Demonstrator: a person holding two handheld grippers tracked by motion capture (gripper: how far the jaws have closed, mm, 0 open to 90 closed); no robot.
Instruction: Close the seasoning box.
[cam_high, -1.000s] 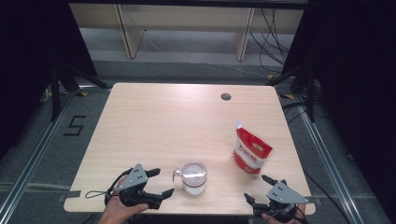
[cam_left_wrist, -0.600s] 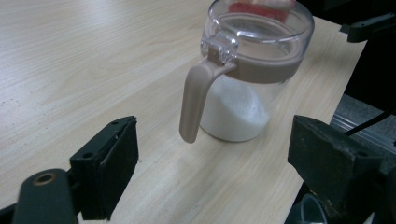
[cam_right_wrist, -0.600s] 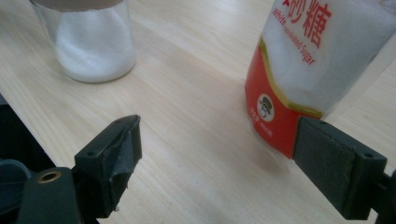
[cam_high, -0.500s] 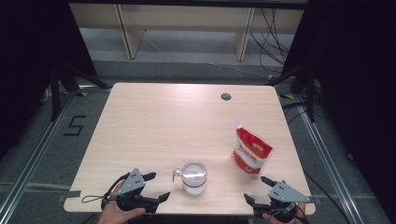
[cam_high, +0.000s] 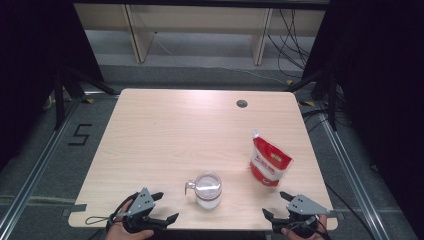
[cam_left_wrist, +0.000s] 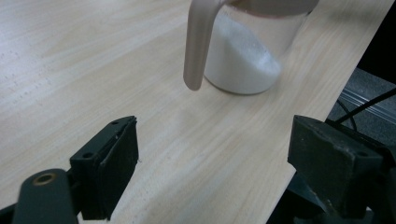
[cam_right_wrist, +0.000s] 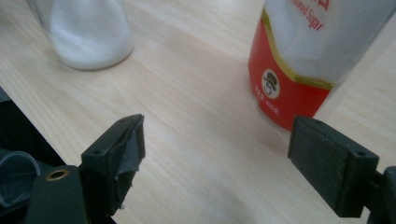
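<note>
Pale wood-grain covers the counter (cam_high: 165, 135), which has a small round hole (cam_high: 242, 103) near its far edge, right of centre. A clear glass jar (cam_high: 207, 189) with a side handle stands close to the near edge, about midway along it; it holds white granules that lie in a slope in the left gripper view, and its handle (cam_left_wrist: 198, 42) points toward the near-left corner. A red and white sugar pouch (cam_high: 268, 161) stands upright nearer the right edge, apart from the jar and a little farther from the near edge.

The left gripper (cam_high: 166, 207) sits at the near edge, left of the jar, held in a hand (cam_high: 131, 233). Its jaws are spread wide and grip nothing; bare counter lies between them and the handle just ahead. The right gripper (cam_high: 275, 205) is at the near-right corner, also with its jaws wide apart and empty. In the right gripper view the pouch stands just beyond the right-hand jaw and the jar farther off on the left, with open counter between.

Beyond the far edge are the legs of a pale shelving unit (cam_high: 135, 30) and loose cables (cam_high: 290, 30) on a grey floor (cam_high: 200, 75).
</note>
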